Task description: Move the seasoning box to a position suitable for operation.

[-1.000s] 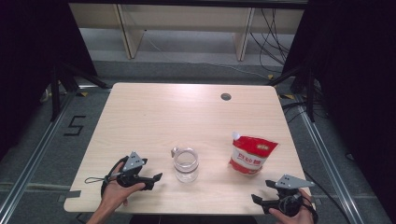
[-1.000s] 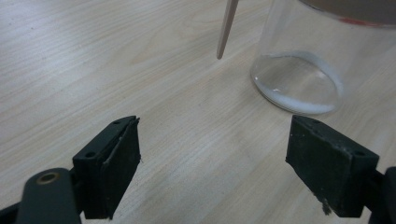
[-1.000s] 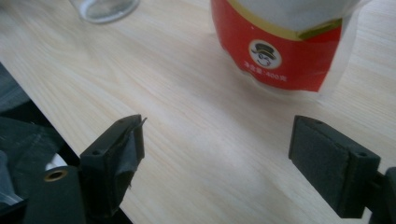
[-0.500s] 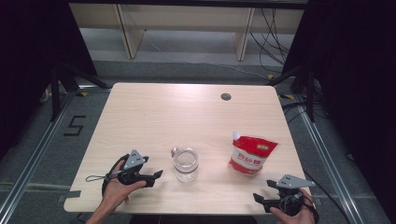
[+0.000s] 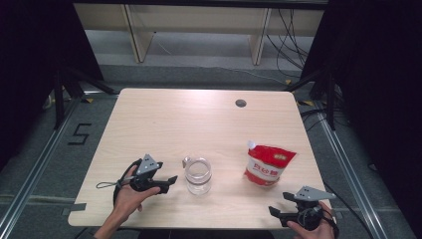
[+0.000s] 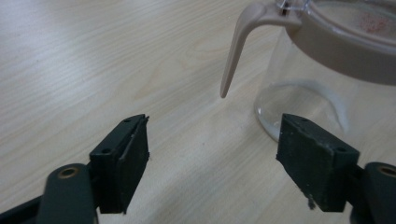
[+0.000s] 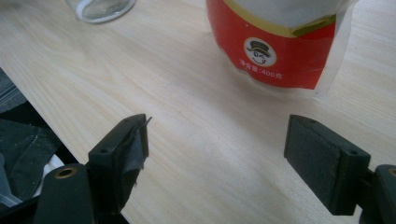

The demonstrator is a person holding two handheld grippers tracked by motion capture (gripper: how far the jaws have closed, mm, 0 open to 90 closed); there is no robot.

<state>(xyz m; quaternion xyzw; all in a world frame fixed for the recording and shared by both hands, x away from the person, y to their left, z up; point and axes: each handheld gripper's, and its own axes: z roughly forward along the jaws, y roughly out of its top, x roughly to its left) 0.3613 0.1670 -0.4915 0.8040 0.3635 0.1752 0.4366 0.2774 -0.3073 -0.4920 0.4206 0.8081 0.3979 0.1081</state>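
Left gripper [image 5: 171, 179] has edged a little toward the glass jug [image 5: 198, 176] since a second ago, and its jaws have just been closing somewhat, with nothing between them; jug, pouch and right gripper sit as they did

High view: jug stands upright near the front edge of the table [image 5: 199, 119], slightly left of centre. Its long axis is vertical, mouth up; the beige handle points toward the back-left. Left gripper lies just beside it on the left, apart from the glass. Red and white pouch [image 5: 268, 164] stands toward the front right corner, spout up and leaning left. Right gripper [image 5: 274, 213] sits at the front edge below the pouch, well apart from it

Left gripper view: jaws wide, empty, wood between the pads. Jug is ahead and to the right, beige collar and clear lid on top, handle [image 6: 238, 46] curving down to a free tip

Right gripper view: jaws wide, empty [image 7: 217, 154]. Pouch [image 7: 278, 51] stands ahead, jug base [image 7: 100, 9] farther off at upper left

Risks, as judged: the jug body looks wider than the narrowing jaws, so a closing pad could strike the glass and shove or tip it. A grab on the thin handle could let the jug swing. Smooth glass may slip under the pads
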